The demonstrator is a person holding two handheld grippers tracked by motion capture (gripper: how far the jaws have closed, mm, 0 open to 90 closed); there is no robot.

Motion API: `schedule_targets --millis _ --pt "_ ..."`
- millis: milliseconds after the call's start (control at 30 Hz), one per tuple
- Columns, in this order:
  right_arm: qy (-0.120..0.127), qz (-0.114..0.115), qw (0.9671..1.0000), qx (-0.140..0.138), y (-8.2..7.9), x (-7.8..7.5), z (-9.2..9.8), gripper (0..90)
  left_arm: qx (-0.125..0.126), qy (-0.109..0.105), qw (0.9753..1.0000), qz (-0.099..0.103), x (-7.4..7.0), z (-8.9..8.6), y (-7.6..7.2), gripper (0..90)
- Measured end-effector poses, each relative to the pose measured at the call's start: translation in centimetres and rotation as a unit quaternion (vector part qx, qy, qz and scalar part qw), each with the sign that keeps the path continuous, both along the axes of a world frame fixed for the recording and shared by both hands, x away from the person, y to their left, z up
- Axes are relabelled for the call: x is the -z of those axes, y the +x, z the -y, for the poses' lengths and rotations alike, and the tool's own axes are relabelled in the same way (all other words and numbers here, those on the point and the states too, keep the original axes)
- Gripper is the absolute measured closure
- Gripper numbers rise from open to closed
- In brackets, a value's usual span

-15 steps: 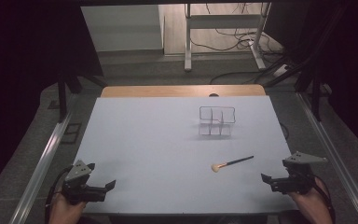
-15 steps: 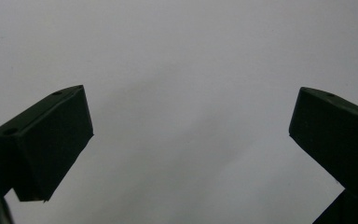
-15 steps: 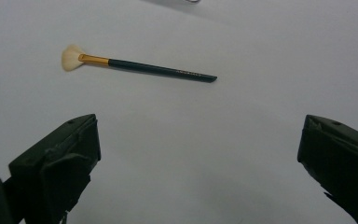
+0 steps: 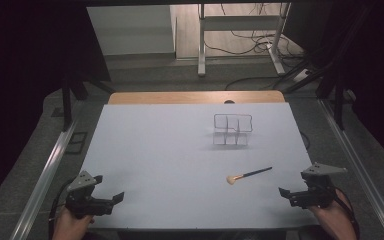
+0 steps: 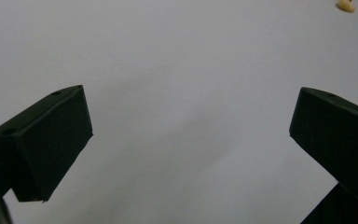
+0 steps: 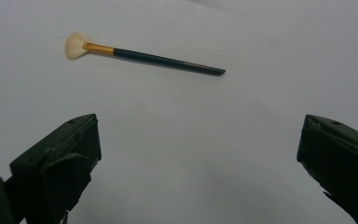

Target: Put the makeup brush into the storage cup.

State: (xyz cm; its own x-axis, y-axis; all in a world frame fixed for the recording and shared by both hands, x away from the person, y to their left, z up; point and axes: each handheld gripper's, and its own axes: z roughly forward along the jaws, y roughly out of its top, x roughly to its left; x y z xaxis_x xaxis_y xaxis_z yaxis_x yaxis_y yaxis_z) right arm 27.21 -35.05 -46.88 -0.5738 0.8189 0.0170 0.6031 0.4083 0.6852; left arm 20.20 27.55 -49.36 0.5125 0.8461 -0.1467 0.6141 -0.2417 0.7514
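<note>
A makeup brush (image 4: 248,175) with a dark handle, gold ferrule and pale bristles lies flat on the white table top (image 4: 170,150), right of centre. In the right gripper view the brush (image 6: 154,58) lies ahead of my right gripper (image 6: 198,135), whose jaws stand wide apart and empty. That right gripper (image 4: 294,186) sits near the front right corner, a short way right of the brush. My left gripper (image 4: 109,188) rests at the front left, open and empty, far from the brush. In the left gripper view the left gripper (image 5: 191,112) hangs over bare table, with the brush bristles (image 5: 346,4) at the top right edge.
A clear acrylic organiser (image 4: 232,129) with several compartments stands behind the brush, right of centre. A wooden strip (image 4: 195,97) borders the table's far edge. Metal rails (image 4: 45,185) run along both sides. Beyond the table are table legs and cables on the floor.
</note>
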Motion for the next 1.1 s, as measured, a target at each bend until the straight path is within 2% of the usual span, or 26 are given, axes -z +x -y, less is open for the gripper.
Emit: schedule_targets --millis 133,167,267,433,567,733,1100 --pt "-0.006 -0.001 1.0 -0.005 -0.02 0.01 -0.09 0.0 -0.001 0.004 1.0 -0.001 -0.02 0.0 -0.01 0.0" --pt "-0.006 -0.001 1.0 -0.005 -0.01 0.02 -0.1 0.0 0.001 0.013 0.9999 -0.001 -0.02 0.08 -0.01 0.0" --pt "-0.005 -0.001 1.0 -0.006 0.02 0.01 -0.06 0.0 0.001 0.021 0.9998 0.0 -0.08 0.19 0.0 0.0" --pt "-0.001 -0.006 1.0 -0.003 0.11 0.11 0.03 0.0 -0.005 0.024 0.9997 -0.003 -0.14 0.14 -0.05 0.0" --pt "0.005 -0.006 1.0 -0.001 0.13 0.05 0.02 0.0 -0.009 0.018 0.9998 -0.006 -0.17 0.03 -0.12 0.0" --pt "0.009 -0.005 0.9999 0.004 0.23 -0.12 0.04 0.0 -0.001 0.019 0.9998 -0.012 -0.03 0.23 -0.08 0.0" --pt "-0.013 0.009 0.9999 0.0 0.47 -0.53 -0.31 0.0 0.024 0.031 0.9991 -0.016 0.18 0.83 -0.13 0.0"
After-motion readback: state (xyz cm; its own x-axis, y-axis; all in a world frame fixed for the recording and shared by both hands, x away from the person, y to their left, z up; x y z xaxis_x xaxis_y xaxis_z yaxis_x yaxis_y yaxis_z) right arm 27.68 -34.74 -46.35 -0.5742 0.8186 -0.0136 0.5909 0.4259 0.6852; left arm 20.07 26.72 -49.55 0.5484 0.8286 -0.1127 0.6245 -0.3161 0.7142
